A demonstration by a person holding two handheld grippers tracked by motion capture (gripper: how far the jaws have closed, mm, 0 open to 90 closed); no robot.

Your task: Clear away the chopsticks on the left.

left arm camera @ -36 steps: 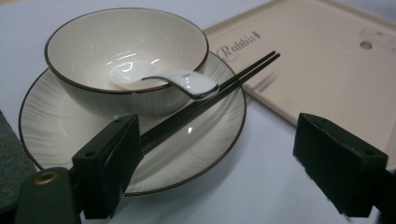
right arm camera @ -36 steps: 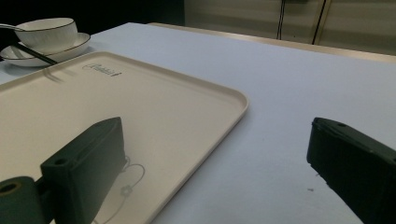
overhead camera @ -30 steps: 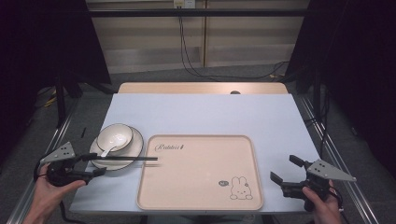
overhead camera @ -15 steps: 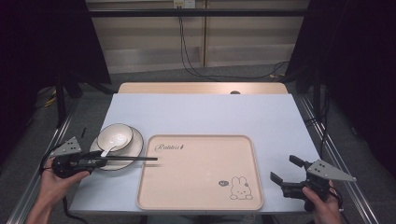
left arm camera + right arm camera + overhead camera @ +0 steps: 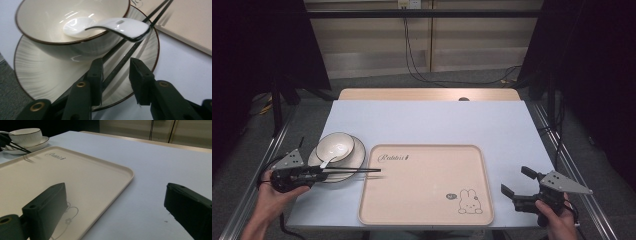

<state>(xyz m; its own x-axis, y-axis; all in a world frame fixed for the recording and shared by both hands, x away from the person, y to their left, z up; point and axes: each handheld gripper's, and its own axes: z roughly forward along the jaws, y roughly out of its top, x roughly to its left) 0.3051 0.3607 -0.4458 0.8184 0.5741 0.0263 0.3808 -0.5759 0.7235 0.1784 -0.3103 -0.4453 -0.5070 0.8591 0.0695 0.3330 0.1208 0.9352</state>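
Left gripper view has the left tool [image 5: 116,75] closing its jaws around the black chopsticks [image 5: 125,58], not yet pinching them (a gap shows beside the right pad). The chopsticks lie across the plate [image 5: 37,77] near the surface's left edge, tips over the tray [image 5: 427,185]; a bowl [image 5: 50,22] with a white spoon [image 5: 110,25] sits on the plate. Grasping seems underway; next, squeeze fully, then lift level. The right tool [image 5: 518,186] waits with jaws apart near the front right corner.

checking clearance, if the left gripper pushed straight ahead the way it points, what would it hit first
Likely the spoon: its handle overhangs the bowl directly ahead of the left gripper, above the chopsticks between its closing jaws. Depth is uncertain.
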